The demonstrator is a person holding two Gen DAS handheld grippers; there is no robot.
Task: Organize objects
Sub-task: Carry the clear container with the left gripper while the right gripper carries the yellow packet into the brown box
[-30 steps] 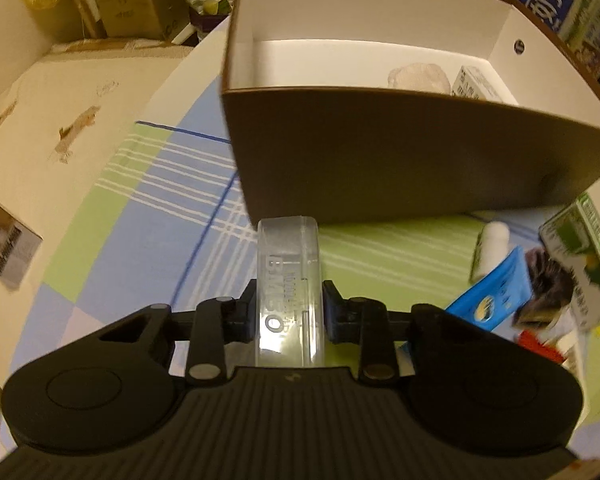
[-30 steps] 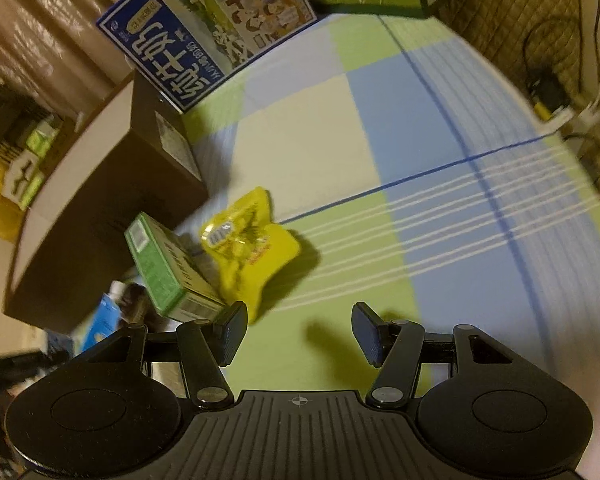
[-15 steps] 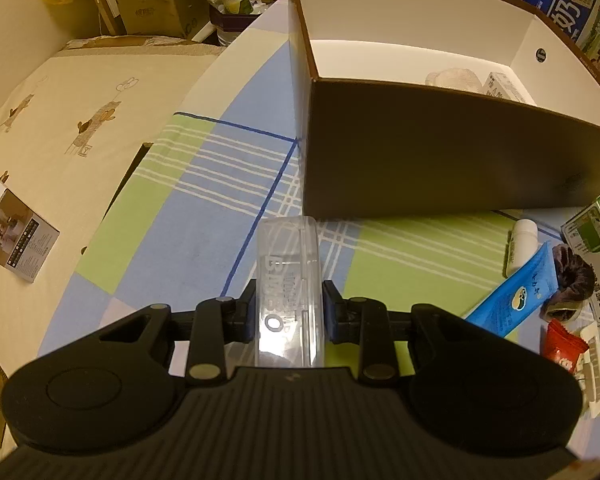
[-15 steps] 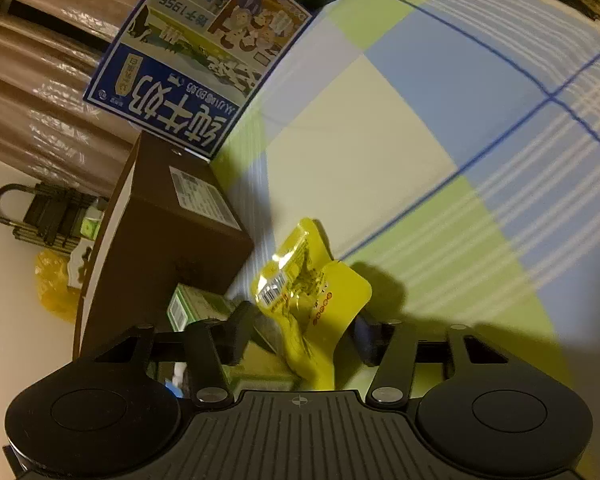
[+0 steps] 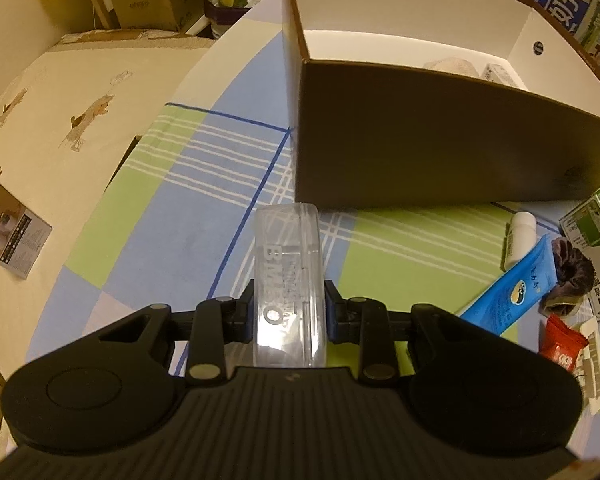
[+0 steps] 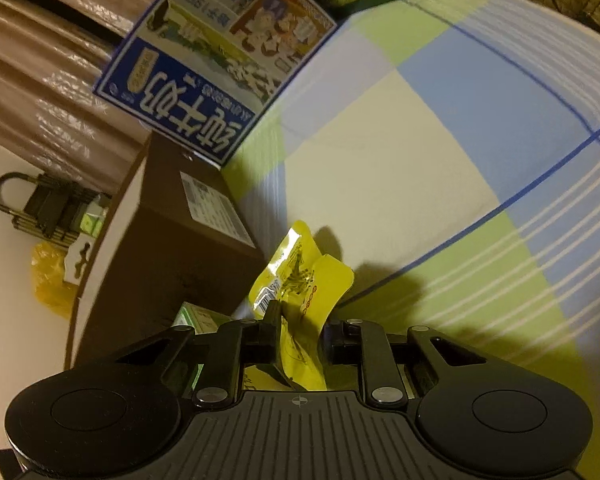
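The left tongs (image 5: 289,316) pinched a clear plastic case (image 5: 289,280) by its two long sides, the case standing on edge and jutting forward past the fingertips, raised print faint on its top face. Beneath it lay a checked cloth (image 5: 172,216) of green, blue and cream squares with white stripes. To the right on the cloth sat a loose cluster — a red packet (image 5: 562,346), a blue tube (image 5: 512,292), a dark scrunchie (image 5: 572,276), a small white bottle (image 5: 518,238) and a green carton (image 5: 592,232), the tube's end lying against the scrunchie. Beyond the case stood a brown box (image 5: 420,152) with a white inside, open at the top, and two pale items could be made out at its far end, too dim to name. Further off to the left, stacked cardboard cartons (image 5: 148,4) stood beside the bed. The right tongs (image 6: 302,334) were closed on a yellow pouch (image 6: 304,288), its crumpled foil caught between the fingers and its top sticking up ahead of them, a barcode showing on one fold. Just left of the pouch the edge of the green carton (image 6: 196,316) showed, and behind that rose the dark side of the brown box (image 6: 168,248) with a white label. Past it a blue-bordered milk carton (image 6: 220,68) leaned — printed side toward the camera.
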